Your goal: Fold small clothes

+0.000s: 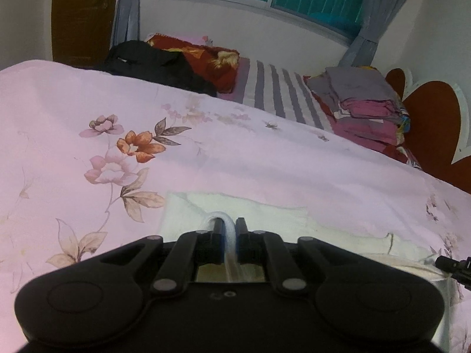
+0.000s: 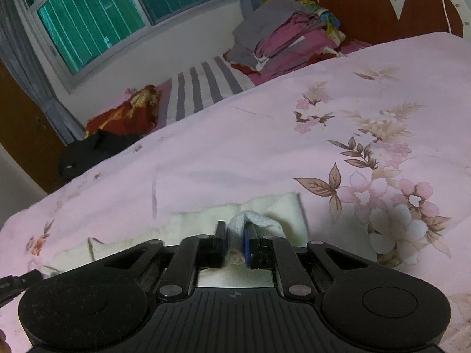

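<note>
White cloth | lower centre, on pink floral bed | left tongs clamped on its fold | right tongs clamped on it

No writing, label, brand or number can be read anywhere in either view. The only mark is a small crosshair sign moulded into the ribbed body of the right gripper, and two tiny rings on the body of the left gripper; neither is lettering. At the left edge of the right view a dark part carries pale specks, too blurred to make out as text.
</note>
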`<state>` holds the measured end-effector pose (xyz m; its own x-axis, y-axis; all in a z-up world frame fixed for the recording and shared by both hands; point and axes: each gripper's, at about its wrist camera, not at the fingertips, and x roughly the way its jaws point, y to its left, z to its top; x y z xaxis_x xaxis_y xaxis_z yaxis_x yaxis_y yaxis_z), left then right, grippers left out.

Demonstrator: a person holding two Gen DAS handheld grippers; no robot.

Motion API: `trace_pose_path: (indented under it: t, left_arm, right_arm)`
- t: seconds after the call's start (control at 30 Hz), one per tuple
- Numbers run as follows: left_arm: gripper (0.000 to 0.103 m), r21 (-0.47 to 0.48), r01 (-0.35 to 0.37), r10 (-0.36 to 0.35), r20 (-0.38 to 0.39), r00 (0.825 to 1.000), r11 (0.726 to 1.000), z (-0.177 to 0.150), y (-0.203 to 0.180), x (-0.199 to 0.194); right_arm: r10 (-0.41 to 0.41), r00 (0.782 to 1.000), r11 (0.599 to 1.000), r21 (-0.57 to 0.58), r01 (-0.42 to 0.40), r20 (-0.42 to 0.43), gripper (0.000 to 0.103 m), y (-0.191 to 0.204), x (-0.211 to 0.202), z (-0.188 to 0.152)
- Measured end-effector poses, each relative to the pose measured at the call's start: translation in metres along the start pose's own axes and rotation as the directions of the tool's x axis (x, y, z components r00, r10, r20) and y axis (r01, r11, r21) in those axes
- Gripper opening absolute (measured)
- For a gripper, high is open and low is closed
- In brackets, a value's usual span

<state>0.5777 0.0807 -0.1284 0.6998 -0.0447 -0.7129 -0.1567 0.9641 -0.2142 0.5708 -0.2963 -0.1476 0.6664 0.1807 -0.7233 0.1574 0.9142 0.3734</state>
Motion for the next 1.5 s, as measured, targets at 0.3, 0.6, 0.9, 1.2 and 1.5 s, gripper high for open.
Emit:
trace_pose_path:
  t: [0.3,0.6,0.9,1.2,1.5]
  left_arm:
    - [0.050,-0.038,-0.006,0.009,0.081,0.997,0.999,0.019,0.018,-0.014]
    - [0.046,0.110,-0.001,0.001,0.005,1.000,0.994,-0.005,0.009,0.002]
    - [0.019,0.145,-0.110,0.111,-0.001,0.994,0.983,-0.025,0.013,0.018]
    - [0.019,0.126,-0.104,0.101,0.034,0.994,0.986,-0.024,0.014,-0.006]
    - [0.025,0.196,0.005,-0.003,-0.011,1.000,0.981,-0.048,-0.016,-0.037]
  right_arm:
    - [-0.031,0.998,0.999,-0.008,0.031,0.045,0.084,-0.005,0.001,0.005]
    - [-0.029,0.999,0.995,-0.092,0.033,0.041,0.058,-0.013,0.001,-0.002]
    - [-0.066,0.998,0.972,-0.227,0.062,-0.008,0.020,-0.001,0.020,-0.018]
    - [-0.103,0.994,0.976,-0.189,0.105,0.020,0.021,-0.007,0.015,-0.018]
    - [-0.003,1.000,0.961,-0.275,0.009,0.025,0.021,0.031,-0.023,-0.044]
